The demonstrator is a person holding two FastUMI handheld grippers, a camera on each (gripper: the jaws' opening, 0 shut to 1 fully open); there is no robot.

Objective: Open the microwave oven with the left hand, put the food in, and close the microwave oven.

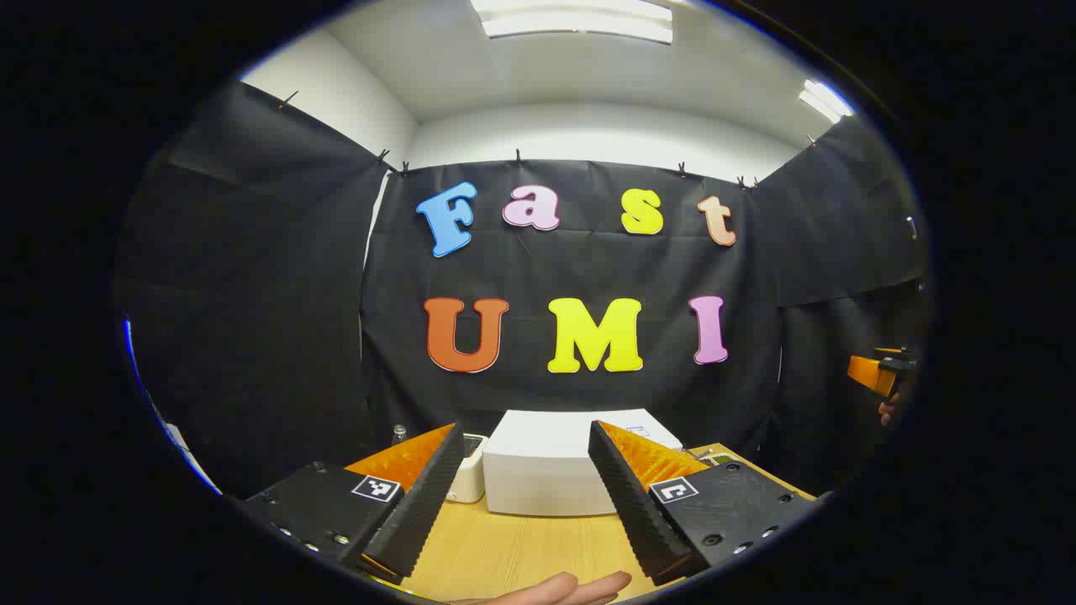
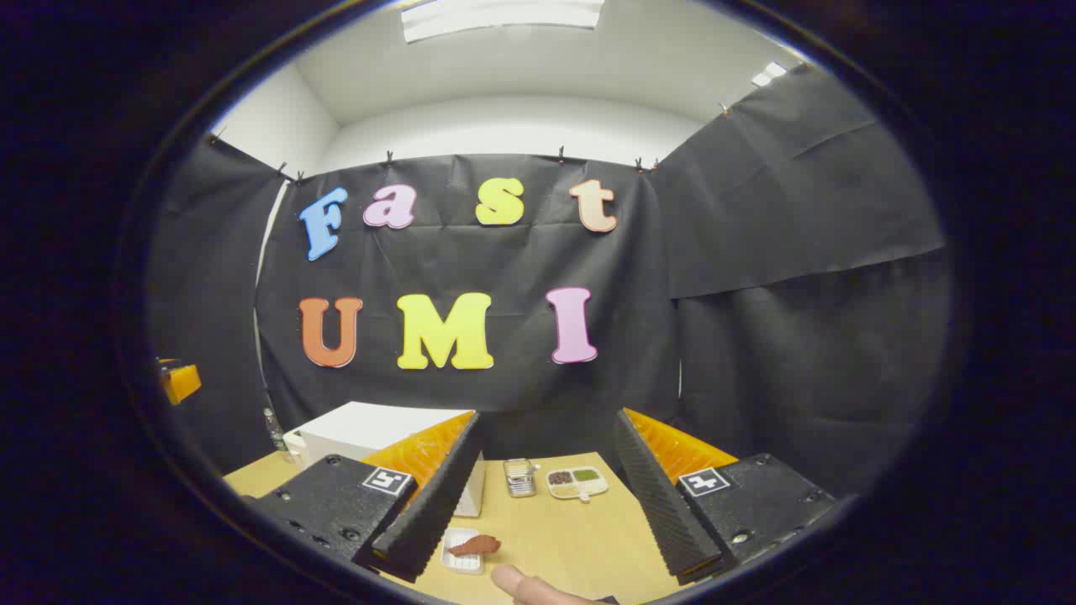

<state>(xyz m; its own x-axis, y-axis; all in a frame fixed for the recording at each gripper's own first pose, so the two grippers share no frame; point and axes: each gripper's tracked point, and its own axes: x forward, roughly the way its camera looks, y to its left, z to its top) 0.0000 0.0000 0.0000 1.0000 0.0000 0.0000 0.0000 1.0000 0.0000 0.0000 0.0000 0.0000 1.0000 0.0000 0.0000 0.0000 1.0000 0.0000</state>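
Both grippers are spread wide and empty. The left gripper (image 1: 525,491) faces the shut white microwave oven (image 1: 555,462), lower centre on the wooden table (image 1: 504,555). The right gripper (image 2: 546,496) hovers above the food (image 2: 475,546) on its small tray (image 2: 462,561), bottom centre. Advice: bring the left fingers squarely to the door edge before pulling.

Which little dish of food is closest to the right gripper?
The small white tray with the reddish-brown food, lying just ahead of the right hand-held gripper. The divided dish with dark and green fillings sits farther back on the table.
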